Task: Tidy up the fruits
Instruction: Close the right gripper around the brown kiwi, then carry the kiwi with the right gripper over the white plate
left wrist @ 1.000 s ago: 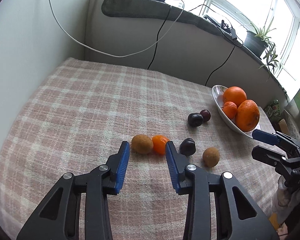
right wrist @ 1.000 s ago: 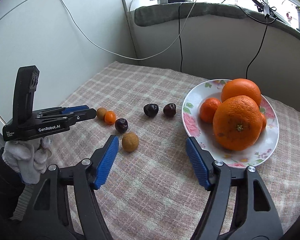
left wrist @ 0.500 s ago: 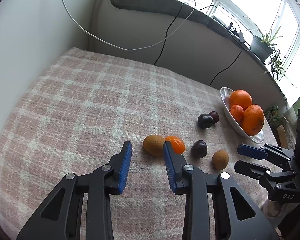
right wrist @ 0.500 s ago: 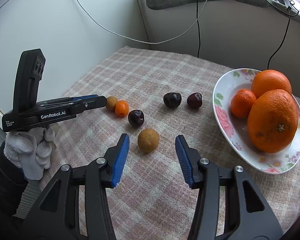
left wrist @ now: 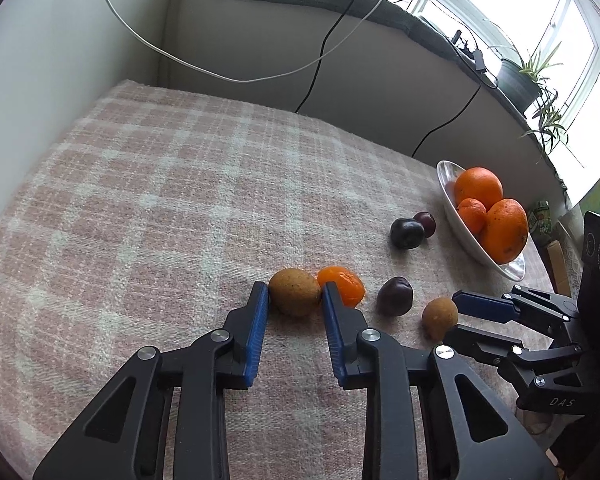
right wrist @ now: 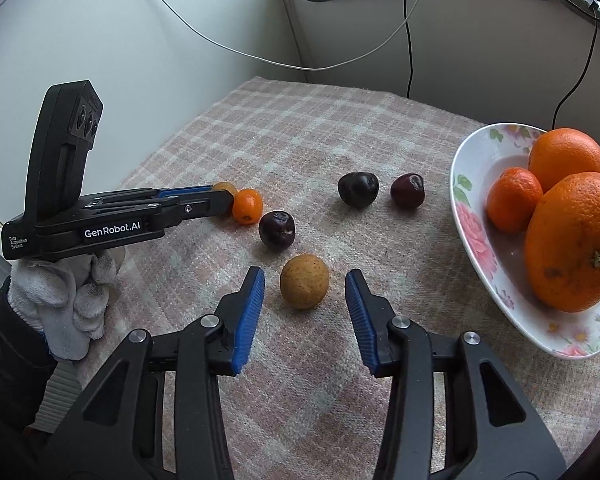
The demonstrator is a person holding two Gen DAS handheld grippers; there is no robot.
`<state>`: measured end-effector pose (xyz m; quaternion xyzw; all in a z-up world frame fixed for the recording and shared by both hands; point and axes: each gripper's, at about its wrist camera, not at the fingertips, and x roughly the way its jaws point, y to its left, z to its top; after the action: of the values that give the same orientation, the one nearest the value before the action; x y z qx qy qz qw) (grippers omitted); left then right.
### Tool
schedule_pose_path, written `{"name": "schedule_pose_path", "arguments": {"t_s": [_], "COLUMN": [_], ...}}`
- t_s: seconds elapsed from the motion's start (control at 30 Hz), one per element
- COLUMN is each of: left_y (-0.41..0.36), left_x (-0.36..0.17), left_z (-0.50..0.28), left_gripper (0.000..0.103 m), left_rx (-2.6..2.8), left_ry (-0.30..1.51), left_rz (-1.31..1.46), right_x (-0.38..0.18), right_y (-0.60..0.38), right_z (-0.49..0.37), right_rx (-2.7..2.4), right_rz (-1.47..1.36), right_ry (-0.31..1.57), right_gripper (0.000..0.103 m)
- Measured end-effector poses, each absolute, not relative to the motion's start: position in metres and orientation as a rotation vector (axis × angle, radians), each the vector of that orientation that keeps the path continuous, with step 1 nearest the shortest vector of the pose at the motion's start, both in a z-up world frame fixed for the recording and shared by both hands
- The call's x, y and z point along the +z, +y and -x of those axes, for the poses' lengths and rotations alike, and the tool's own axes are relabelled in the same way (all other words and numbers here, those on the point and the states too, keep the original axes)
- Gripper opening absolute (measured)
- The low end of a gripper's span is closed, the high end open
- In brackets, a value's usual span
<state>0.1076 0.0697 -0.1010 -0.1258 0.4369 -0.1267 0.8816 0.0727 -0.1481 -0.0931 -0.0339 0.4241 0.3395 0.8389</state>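
both hands are at the pick-up step. the left hand-held gripper [left wrist: 295, 294] pinches a brown fruit [left wrist: 294, 291] on the checked table [left wrist: 160, 208], its pads touching both sides, just beside a small orange fruit [left wrist: 342, 285]. the right hand-held gripper [right wrist: 305, 294] is closing around a second brown fruit [right wrist: 304, 286], with gaps either side, so no grip yet. next, it likely calls for finishing that squeeze, then lifting both toward the flowered plate [right wrist: 476, 240] of oranges [right wrist: 572, 240] without crushing them.
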Motion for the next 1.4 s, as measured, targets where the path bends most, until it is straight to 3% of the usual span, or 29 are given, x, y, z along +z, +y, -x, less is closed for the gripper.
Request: {"name": "schedule_pose_path", "arguments": {"t_s": [0.3,1.4], "left_y": [0.07,0.047], "left_x": [-0.1,-0.067], "left_z": [-0.107,-0.095], "left_gripper": [0.026,0.026], "left_rx": [-0.261,-0.306], "left_ry": [0.907,0.824], "left_rz": [0.253,0.277], "right_x": [-0.1,-0.069], "right_y": [-0.143,-0.203], "right_z": [-0.077,-0.05], "right_rx": [0.727,0.663], "right_rz": [0.084,-0.021], "right_ry": [0.931,0.833], "right_gripper": [0.029,0.028]}}
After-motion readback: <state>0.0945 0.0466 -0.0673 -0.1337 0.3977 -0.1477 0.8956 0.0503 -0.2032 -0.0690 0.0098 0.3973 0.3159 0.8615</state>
